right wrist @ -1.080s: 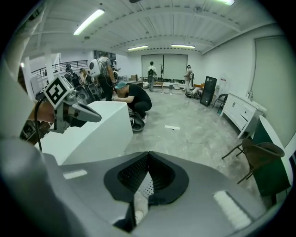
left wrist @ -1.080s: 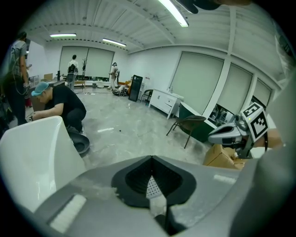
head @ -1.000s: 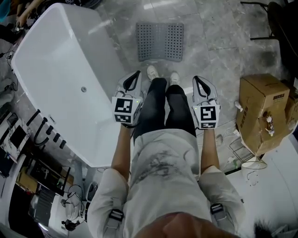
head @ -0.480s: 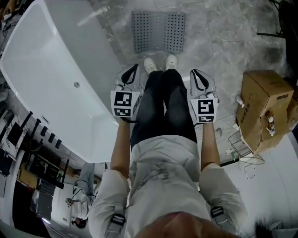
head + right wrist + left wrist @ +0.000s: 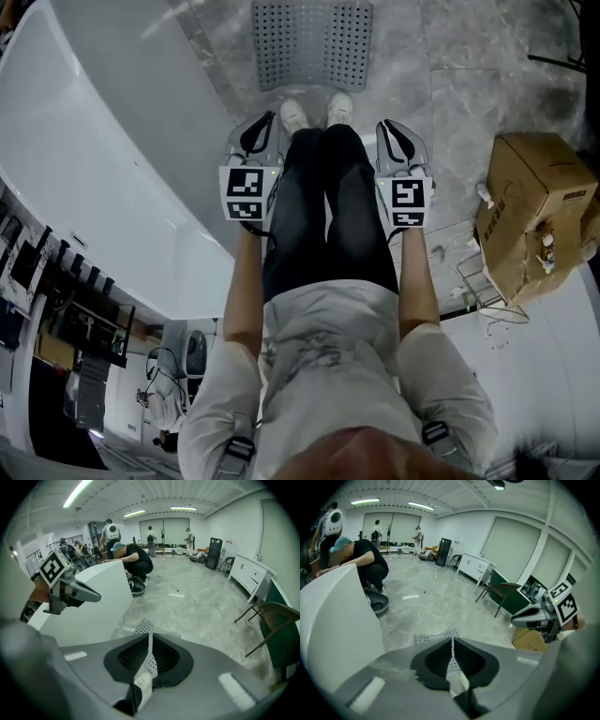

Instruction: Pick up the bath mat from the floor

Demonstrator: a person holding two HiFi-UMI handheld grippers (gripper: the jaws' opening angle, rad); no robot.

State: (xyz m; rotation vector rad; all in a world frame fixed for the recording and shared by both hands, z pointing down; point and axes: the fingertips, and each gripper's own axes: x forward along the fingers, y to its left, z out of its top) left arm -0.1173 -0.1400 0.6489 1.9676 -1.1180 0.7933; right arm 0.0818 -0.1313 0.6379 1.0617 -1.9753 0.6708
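Now: a person stands on the grey marble floor (image 5: 450, 75) with a gripper in each hand, one on either side of the legs.
Bath mat (image 5: 312, 44): grey and rectangular, covered in rows of small holes with a plain strip down the middle. It lies flat on the floor just beyond the white shoes (image 5: 293, 114), to the right of the white bathtub (image 5: 94, 169).
Left gripper (image 5: 452, 645): jaws clenched on nothing, apart from the mat.
Right gripper (image 5: 149, 641): jaws have just been opening to a thin slit, with nothing between them.
Cardboard box (image 5: 534, 206): on the floor at right, well apart from the mat.
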